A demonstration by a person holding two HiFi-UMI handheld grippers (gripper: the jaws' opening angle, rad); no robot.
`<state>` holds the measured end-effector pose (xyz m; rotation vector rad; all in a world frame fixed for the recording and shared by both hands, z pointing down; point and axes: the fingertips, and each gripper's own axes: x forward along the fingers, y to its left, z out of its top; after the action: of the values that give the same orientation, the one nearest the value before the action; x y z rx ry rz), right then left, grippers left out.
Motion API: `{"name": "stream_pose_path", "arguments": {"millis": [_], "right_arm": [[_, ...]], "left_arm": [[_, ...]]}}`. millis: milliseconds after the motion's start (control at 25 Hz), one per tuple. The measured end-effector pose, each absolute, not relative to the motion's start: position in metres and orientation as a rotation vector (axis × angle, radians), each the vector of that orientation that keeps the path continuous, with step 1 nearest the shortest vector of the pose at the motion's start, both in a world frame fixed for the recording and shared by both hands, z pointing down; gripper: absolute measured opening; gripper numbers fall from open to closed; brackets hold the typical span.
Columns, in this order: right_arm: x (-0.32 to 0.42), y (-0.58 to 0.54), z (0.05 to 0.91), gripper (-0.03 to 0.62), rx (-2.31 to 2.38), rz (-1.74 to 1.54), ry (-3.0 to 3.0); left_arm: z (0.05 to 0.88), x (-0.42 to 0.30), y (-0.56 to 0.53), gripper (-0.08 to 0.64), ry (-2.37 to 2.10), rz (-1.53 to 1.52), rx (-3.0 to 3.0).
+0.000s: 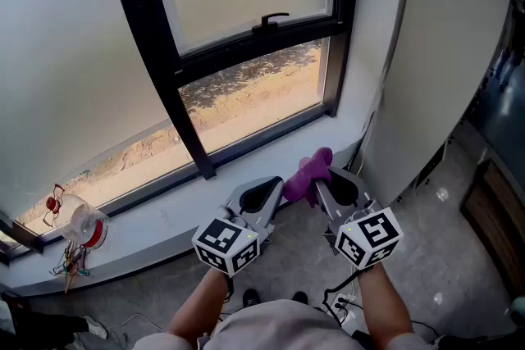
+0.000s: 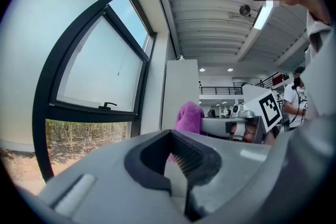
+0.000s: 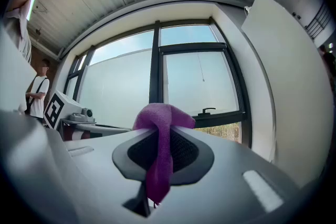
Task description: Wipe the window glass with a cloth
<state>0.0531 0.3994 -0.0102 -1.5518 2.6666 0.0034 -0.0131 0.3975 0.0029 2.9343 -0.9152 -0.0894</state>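
A purple cloth [image 1: 309,175] is pinched in my right gripper [image 1: 322,183], which is shut on it; in the right gripper view the cloth [image 3: 159,149] bunches over the jaw tips and hangs down between them. My left gripper [image 1: 271,194] sits just left of it, shut with nothing held; its closed jaws fill the left gripper view, where the cloth [image 2: 186,117] shows beyond them. Both grippers hover below the sill, short of the window glass [image 1: 246,98]. The pane has a black frame [image 1: 164,65] and a handle [image 1: 269,20].
A white sill [image 1: 164,217] runs under the window. At its far left lie a clear plastic bottle [image 1: 82,224] and some small clutter [image 1: 72,261]. A white column [image 1: 443,61] stands on the right. The person's shoes [image 1: 271,299] show on the grey floor below.
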Motion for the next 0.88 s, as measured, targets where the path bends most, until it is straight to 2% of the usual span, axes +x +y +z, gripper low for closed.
{"name": "stream_pose_path", "arguments": {"millis": [880], "right_arm": [[0.0615, 0.4012, -0.0101, 0.066, -1.533, -0.018, 2.656]], "left_arm": [[0.0021, -0.0041, 0.4006, 0.000, -0.923, -0.082, 2.933]]}}
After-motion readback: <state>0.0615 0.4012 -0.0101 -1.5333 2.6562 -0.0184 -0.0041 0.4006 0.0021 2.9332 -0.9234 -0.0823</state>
